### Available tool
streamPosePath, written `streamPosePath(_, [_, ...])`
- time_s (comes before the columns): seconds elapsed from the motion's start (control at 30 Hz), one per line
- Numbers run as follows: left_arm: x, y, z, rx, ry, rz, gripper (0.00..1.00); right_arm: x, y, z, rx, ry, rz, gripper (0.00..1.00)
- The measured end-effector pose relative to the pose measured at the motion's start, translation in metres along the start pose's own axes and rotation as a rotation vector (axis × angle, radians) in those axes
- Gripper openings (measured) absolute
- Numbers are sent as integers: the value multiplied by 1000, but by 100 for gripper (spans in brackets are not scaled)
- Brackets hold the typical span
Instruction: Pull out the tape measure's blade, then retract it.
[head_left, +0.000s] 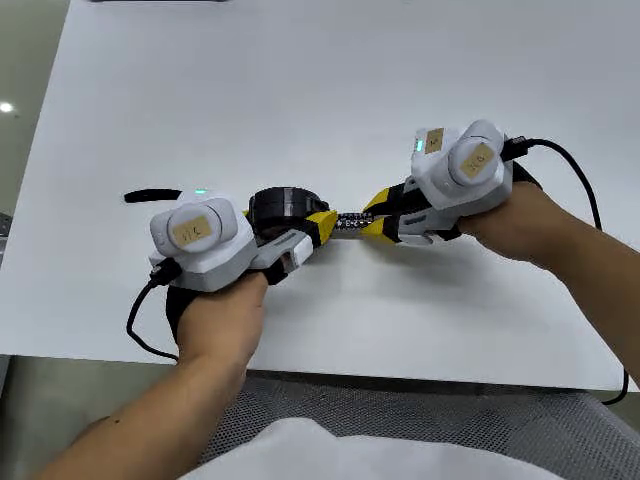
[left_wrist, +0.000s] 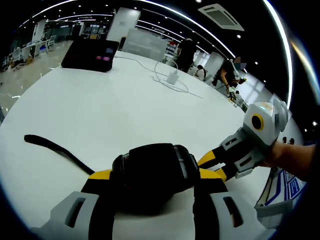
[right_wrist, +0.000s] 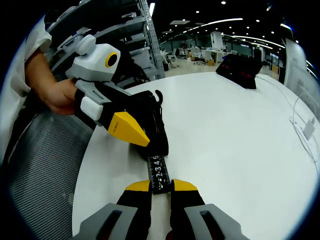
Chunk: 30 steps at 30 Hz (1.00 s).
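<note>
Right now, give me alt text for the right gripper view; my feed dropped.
The right claw pinches the tape measure's blade tip, a short stretch pulled out. It leads to the black case clamped in the left claw over a white table.

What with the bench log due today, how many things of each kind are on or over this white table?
Tape measure: 1
Grippers: 2, the left gripper and the right gripper
Black device at the far side: 1
White charger with its cable: 1
Total: 5
</note>
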<state>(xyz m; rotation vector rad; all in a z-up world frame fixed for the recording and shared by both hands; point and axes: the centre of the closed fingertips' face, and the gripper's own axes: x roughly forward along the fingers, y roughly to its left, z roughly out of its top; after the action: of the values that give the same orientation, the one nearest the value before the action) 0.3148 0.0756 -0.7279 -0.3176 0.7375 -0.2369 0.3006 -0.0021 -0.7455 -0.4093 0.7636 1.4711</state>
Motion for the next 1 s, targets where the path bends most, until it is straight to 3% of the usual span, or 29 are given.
streamPosePath(0.3, [0,-1,0,13,1,4,60,0,1,-2,-17,8,-6,10])
streamPosePath(0.7, [2,0,0,37,-2,54,62,1,0,-3,-21,13,-23,10])
streamPosePath(0.93, [-1,2,3,86,-14,85,61,2,0,-2,-19,9,-29,10])
streamPosePath(1.0, [-1,4,2,57,-5,96,61,2,0,-2,-18,8,-30,10])
